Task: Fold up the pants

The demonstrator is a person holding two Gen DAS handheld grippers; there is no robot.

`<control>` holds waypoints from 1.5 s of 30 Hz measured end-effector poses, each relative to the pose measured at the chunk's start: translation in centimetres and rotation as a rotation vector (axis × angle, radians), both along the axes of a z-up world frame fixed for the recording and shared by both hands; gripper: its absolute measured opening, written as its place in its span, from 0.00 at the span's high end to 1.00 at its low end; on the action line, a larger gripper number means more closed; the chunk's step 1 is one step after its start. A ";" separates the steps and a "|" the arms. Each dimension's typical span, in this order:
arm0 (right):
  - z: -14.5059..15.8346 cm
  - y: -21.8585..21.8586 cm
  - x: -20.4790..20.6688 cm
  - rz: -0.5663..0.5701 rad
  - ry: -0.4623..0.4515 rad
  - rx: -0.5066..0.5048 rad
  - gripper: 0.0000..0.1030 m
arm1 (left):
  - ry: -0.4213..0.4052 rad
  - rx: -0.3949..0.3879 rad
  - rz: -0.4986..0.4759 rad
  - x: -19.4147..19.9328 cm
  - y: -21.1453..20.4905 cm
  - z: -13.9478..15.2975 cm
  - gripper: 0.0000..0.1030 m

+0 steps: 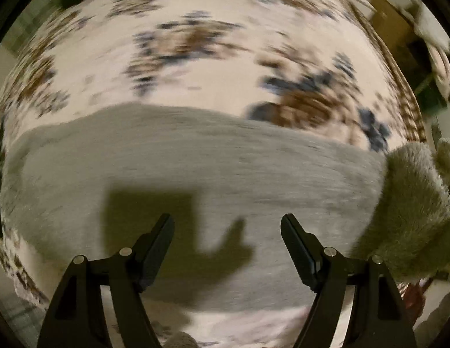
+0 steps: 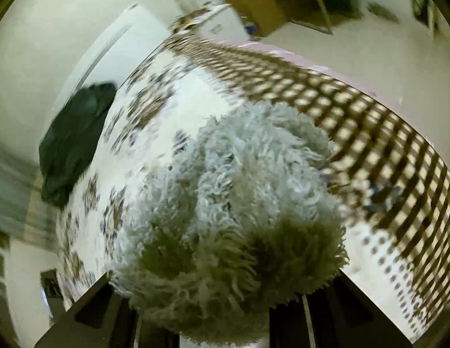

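The pants (image 1: 196, 168) are pale grey and fluffy, lying spread across a floral bedsheet (image 1: 196, 66). My left gripper (image 1: 227, 226) hangs open above them, fingers wide apart, holding nothing; its shadow falls on the fabric. At the right of that view one end of the pants (image 1: 410, 203) is lifted into a bunch. In the right wrist view that shaggy bunch (image 2: 239, 217) fills the middle and covers my right gripper's fingertips (image 2: 225, 313); the jaws appear closed on it. Both views are motion-blurred.
The bed has a brown-and-cream checked border (image 2: 370, 121) along its right edge. A dark green cloth (image 2: 74, 145) lies at the bed's far left edge. A cardboard box (image 2: 259, 0) and white furniture (image 2: 219, 26) stand beyond the bed.
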State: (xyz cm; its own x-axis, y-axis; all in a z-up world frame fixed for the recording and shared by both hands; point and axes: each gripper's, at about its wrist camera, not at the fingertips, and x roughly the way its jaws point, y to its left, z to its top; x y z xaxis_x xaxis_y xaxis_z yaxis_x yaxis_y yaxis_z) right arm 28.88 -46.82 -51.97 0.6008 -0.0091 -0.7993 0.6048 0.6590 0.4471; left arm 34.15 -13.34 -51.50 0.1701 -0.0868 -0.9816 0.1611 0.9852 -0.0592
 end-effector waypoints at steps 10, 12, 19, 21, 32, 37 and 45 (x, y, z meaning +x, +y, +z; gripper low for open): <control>-1.9 24.5 9.7 0.416 0.085 -0.199 0.82 | -0.019 0.038 0.282 0.2 19.2 1.2 0.28; -3.5 29.7 11.0 0.526 0.106 -0.222 0.82 | -0.017 0.052 0.314 0.0 22.0 0.9 0.28; -7.6 39.5 11.4 0.850 0.240 -0.101 0.29 | -0.026 0.011 0.367 0.3 26.4 1.8 0.28; -6.2 38.0 10.3 0.843 0.205 -0.027 0.28 | -0.043 -0.026 0.355 0.8 25.9 2.7 0.28; -5.6 14.5 3.6 0.330 0.266 0.171 0.22 | 0.188 -0.210 0.150 5.8 15.2 -5.1 0.29; -11.6 11.0 3.3 0.335 0.294 0.379 0.22 | 0.221 -0.258 0.112 5.4 13.8 -7.7 0.83; -11.5 11.5 3.6 0.348 0.268 0.368 0.82 | 0.129 -0.272 0.162 1.6 16.8 -5.1 0.88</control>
